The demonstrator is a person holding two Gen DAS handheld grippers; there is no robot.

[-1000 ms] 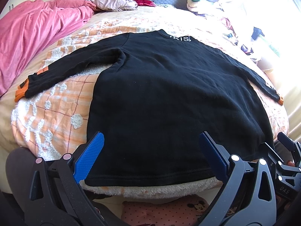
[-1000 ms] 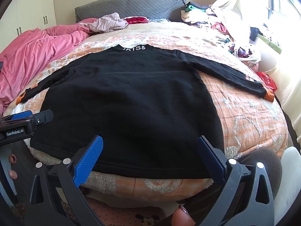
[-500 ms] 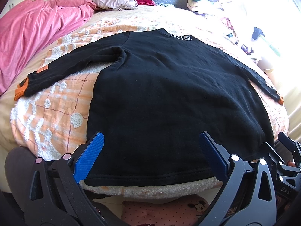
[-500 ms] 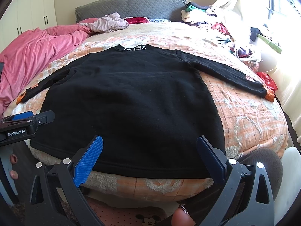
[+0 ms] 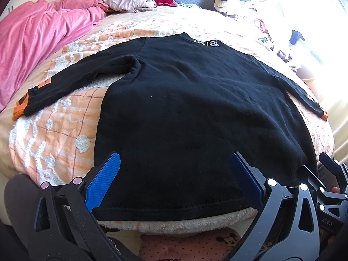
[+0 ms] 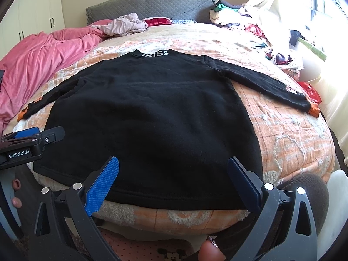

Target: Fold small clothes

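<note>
A black sweater (image 5: 195, 113) lies flat, sleeves spread, on an orange-checked bedspread (image 5: 65, 130) just ahead of the left tongs (image 5: 174, 180) and right tongs (image 6: 173, 180), both gaping wide and empty above its near hem, a pink blanket (image 6: 39, 61) beyond to their left.

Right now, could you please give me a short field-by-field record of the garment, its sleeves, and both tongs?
garment: black sweater, spread flat on the orange quilt
sleeves: both stretched outward, unfolded
cuffs: orange cuff at each sleeve end
left tongs: open, above the hem, holding nothing
right tongs: open, above the hem, holding nothing
</note>
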